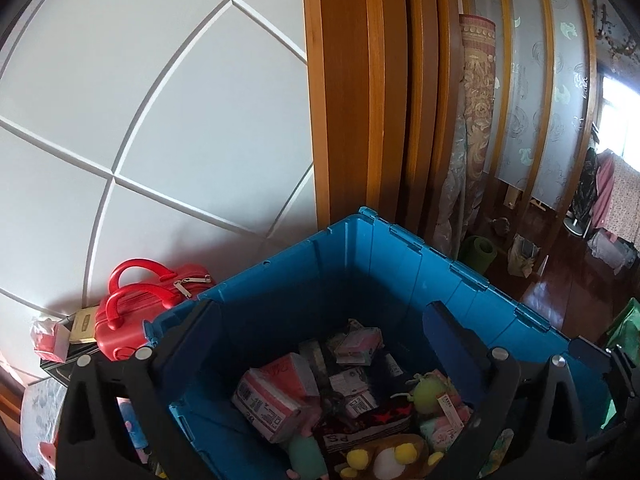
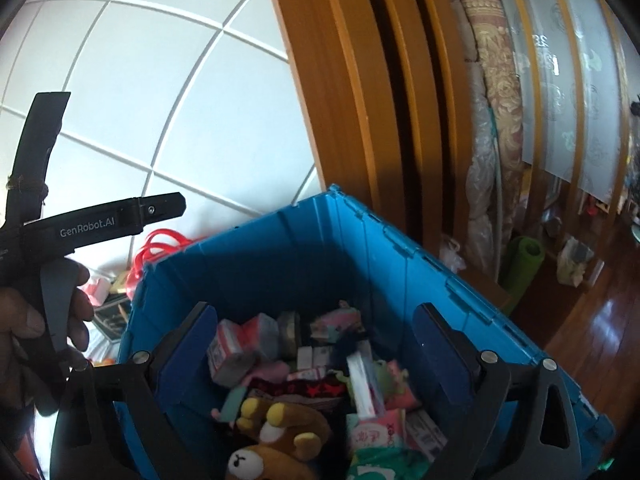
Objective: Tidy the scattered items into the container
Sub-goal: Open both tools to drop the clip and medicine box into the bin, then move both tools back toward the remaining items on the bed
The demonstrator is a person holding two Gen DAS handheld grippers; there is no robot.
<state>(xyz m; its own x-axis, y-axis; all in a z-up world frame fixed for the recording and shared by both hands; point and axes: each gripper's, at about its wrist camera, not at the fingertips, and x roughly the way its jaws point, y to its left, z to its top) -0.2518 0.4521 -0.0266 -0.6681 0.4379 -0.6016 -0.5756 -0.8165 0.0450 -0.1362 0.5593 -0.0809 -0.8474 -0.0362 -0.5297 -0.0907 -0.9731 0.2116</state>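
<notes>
Your blue crate [image 1: 404, 264] carries the load: pink packets [image 1: 276, 392], small boxes, a brown plush bear [image 2: 276, 440] and a green plush [image 1: 428, 394] lie piled on its bottom. Red case [image 1: 132, 312] just beside it.

Your way into blue crate [image 1: 280, 292] open from above; heaped boxes and brown plush bear [image 2: 280, 436] fill its bottom. Wooden door frame [image 1: 352, 100] stands close behind, red case [image 1: 140, 308] beside left wall.
</notes>
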